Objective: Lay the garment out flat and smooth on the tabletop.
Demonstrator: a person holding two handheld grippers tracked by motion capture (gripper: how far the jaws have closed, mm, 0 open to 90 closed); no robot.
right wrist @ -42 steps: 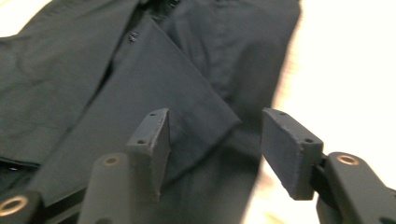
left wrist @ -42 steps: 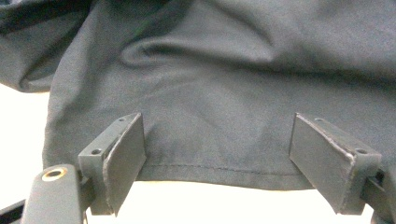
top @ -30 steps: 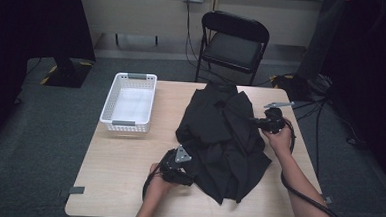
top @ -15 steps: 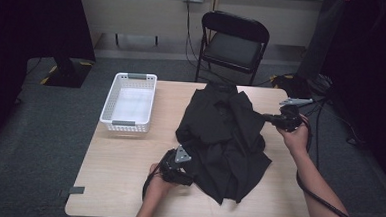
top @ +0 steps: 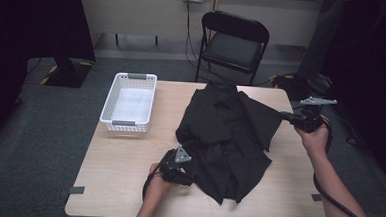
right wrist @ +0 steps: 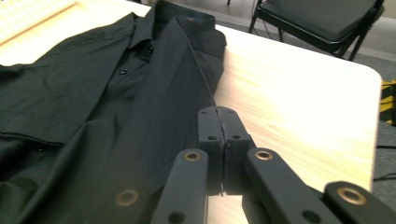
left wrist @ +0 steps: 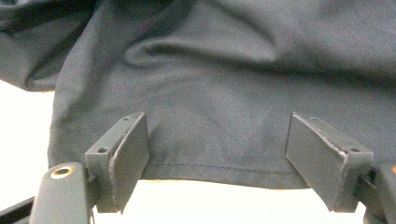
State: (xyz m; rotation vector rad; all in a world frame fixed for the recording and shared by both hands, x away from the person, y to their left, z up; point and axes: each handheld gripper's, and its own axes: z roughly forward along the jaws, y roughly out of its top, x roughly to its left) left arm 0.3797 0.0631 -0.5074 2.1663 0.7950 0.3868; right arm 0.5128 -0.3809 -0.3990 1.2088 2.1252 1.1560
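My right tongs (top: 287, 115) pinch the black shirt's (top: 224, 135) edge, stretching it sideways above the table (top: 122, 175); my left tongs (top: 193, 180) rest wide apart at its hem.

One black shirt (top: 224, 135), one white basket (top: 129, 102), one folding chair (top: 233, 45), one table (top: 127, 180), two grippers

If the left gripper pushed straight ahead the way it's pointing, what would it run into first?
The hem of the black shirt: the left gripper has open jaws, and that edge lies just ahead on the table, though depth is hard to judge.
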